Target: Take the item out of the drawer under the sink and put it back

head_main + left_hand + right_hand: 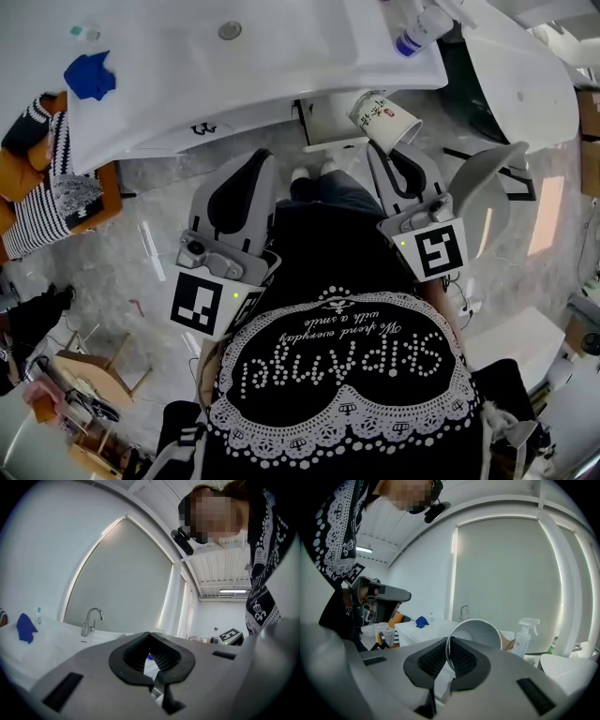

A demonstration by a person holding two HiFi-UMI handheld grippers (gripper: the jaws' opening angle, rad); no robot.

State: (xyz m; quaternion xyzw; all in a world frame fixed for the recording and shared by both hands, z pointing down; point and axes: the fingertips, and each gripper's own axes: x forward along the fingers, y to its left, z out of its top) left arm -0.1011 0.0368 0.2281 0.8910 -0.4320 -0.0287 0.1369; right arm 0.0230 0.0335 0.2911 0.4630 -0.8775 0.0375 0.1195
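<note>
Right gripper nearly closed, pinching thin rim wall of paper cup. One pad inside mouth, one outside. Cup body juts past jaw tips, tilted, with open mouth facing back toward gripper.

Left gripper closed, nothing between jaws, held level beside right one, well apart from cup.

Cup hangs in air in front of sink, just right of open drawer below it.

Likely handling: very light, thin-walled, crushes easily. Rolled rim stiffest spot to pinch. Light squeeze only.
</note>
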